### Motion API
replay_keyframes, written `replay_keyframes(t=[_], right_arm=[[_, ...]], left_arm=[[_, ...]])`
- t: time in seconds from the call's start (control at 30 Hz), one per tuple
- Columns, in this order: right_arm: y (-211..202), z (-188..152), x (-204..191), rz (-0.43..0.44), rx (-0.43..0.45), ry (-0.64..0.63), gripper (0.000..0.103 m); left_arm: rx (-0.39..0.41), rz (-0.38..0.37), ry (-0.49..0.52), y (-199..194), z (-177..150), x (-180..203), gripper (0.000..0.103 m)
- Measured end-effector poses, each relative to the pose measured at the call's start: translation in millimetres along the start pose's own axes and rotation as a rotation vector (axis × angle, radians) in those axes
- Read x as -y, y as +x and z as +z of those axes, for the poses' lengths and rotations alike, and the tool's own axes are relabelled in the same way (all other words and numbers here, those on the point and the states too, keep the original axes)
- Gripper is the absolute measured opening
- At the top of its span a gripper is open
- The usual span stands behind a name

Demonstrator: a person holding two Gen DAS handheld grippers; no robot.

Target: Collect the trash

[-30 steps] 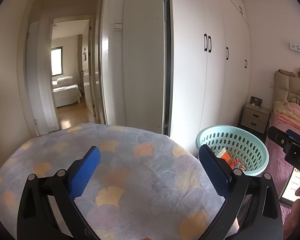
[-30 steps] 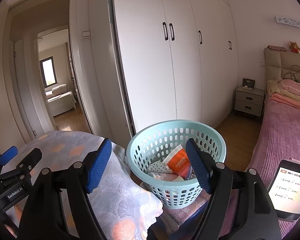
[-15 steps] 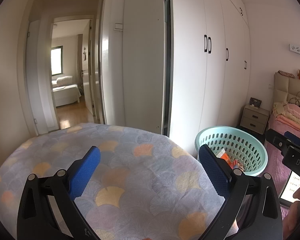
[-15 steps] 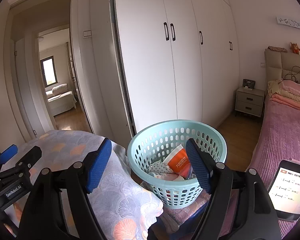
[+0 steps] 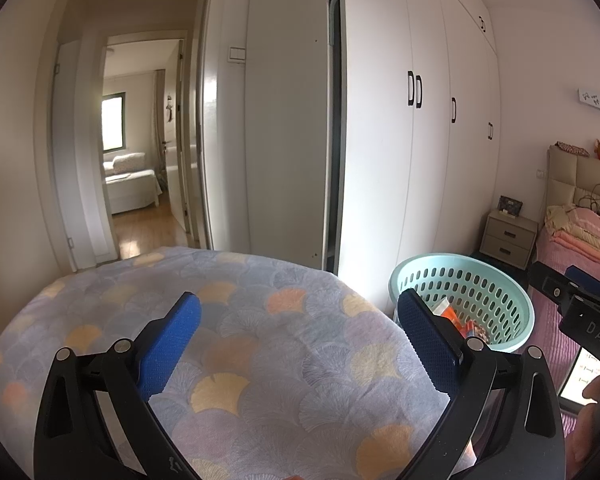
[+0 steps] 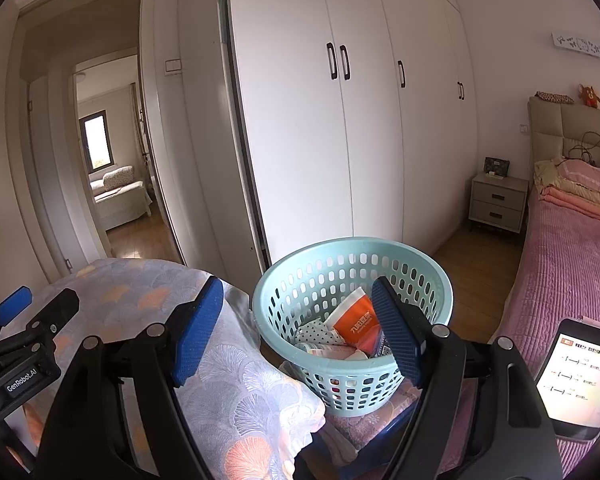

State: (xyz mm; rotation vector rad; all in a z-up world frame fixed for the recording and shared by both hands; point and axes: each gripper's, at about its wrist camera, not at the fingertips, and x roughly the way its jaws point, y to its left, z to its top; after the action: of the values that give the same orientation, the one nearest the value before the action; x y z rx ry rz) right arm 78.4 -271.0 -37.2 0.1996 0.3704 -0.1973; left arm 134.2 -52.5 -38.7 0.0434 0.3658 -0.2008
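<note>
A light blue perforated basket [image 6: 324, 364] stands to the right of a table with a fan-pattern cloth [image 6: 240, 392]. It holds trash: an orange and white packet [image 6: 356, 322], a dotted wrapper [image 6: 314, 334] and other pieces. My right gripper [image 6: 300, 326] is open and empty, held just in front of the basket. My left gripper [image 5: 300, 344] is open and empty above the cloth [image 5: 260, 340]; the basket [image 5: 496, 304] shows at its right. No trash shows on the cloth.
White wardrobe doors [image 6: 340, 120] stand behind the basket. A pink bed [image 6: 560, 260] and a nightstand [image 6: 498, 202] are at the right. A lit phone [image 6: 576, 372] lies at lower right. A doorway [image 5: 140, 160] opens at the left.
Both grippers have drifted slightly, and the right one sits a little closer to the basket. Both stay open and empty.
</note>
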Motion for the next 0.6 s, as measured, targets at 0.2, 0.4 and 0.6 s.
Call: replay_keyframes(t=[0.2,0.4,0.6], right_arm=[[0.7,-0.8,0.1,0.000,-0.002,-0.001,0.073],[1.1,-0.9,0.3,0.000,-0.002,-0.001,0.073],[1.5,-2.3,1.0,0.001,-0.005,-0.001,0.073]], left_arm=[[0.001,0.000,0.000,-0.5,-0.1,0.8,0.095],[0.000,0.001,0.000,-0.1,-0.4,0.6,0.095],[0.003,0.001,0.000,-0.8,0.2,1.3,0.095]])
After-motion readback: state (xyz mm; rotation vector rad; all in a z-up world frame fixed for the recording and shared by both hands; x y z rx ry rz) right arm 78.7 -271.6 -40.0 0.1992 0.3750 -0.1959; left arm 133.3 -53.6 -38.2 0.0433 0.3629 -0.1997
